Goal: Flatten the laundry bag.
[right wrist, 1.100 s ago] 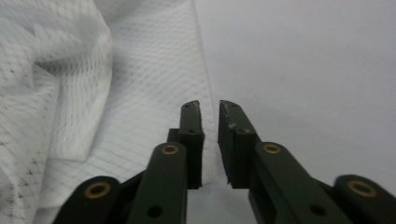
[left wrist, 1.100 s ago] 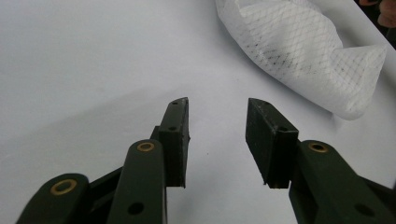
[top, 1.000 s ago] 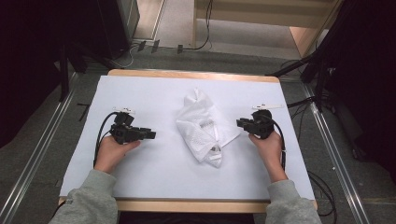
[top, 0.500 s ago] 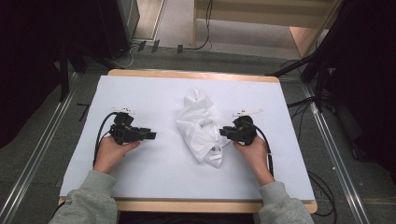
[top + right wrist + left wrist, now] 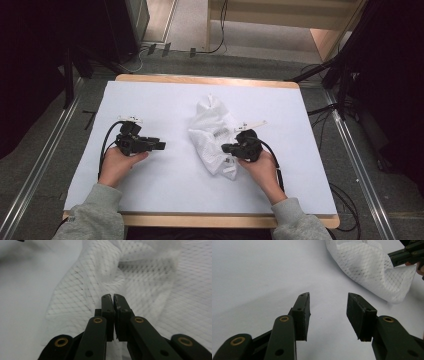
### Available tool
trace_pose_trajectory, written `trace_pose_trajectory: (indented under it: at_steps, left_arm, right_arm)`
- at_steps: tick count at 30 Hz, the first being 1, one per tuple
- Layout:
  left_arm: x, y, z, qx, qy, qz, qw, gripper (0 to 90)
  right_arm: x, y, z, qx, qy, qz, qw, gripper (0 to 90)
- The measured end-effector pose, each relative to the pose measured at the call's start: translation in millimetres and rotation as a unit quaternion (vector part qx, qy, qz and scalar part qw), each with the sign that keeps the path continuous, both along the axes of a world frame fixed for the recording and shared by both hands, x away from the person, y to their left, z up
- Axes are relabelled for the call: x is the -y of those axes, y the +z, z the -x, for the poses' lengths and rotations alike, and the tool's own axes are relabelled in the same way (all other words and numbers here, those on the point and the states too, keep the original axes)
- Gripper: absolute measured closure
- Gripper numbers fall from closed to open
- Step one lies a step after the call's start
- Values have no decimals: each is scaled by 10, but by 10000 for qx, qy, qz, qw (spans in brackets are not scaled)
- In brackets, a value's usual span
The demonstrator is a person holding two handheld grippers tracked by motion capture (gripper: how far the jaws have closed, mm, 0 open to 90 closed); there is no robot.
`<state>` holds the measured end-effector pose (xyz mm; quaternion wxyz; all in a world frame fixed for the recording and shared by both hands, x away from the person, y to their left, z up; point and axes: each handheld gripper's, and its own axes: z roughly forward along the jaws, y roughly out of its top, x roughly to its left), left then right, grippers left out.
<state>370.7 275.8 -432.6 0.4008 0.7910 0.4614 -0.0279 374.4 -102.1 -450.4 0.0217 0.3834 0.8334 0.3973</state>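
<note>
A crumpled white mesh cloth (image 5: 212, 132) lies in the middle of the white sheet. My right gripper (image 5: 225, 148) is at its right lower edge, pointing left. Its jaws have just been closing and now stand together (image 5: 112, 296) on a fold of the mesh cloth (image 5: 140, 272). The left gripper view shows the right gripper (image 5: 390, 257) touching the raised rim of the cloth (image 5: 367, 262). My left gripper (image 5: 161, 145) rests on the sheet left of the cloth, pointing right. It is open (image 5: 328, 296), with only bare sheet between its fingers (image 5: 303, 312).
The white sheet (image 5: 150, 100) covers a wooden table whose edge (image 5: 200, 79) shows at the back. Black cables trail from both grippers. Metal rails (image 5: 45, 165) run along the floor on both sides, and dark stands rise at the far right.
My right hand has moved left from the sheet's right side onto the cloth's edge, and its jaws have shut there. The left hand has stayed where it was.
</note>
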Motion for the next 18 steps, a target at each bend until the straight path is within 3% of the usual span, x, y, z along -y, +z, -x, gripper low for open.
trace_pose_trajectory:
  at_steps: [7,11,14,15,18]
  left_arm:
    - [-21,1,22,16,42,-1,10000,545]
    - [-32,3,39,11,51,-7,10000,544]
    - [-45,5,52,15,68,-2,10000,544]
    - [-52,7,54,25,60,-18,10000,544]
    - [-62,11,62,21,97,7,10000,544]
  right_arm:
    - [-207,16,103,-33,333,-44,9994,899]
    - [-302,7,148,-15,488,55,9988,899]
    - [-252,66,143,105,435,8,9990,896]
    - [-163,122,110,220,294,-28,9993,885]
    - [-21,140,31,286,56,49,9996,863]
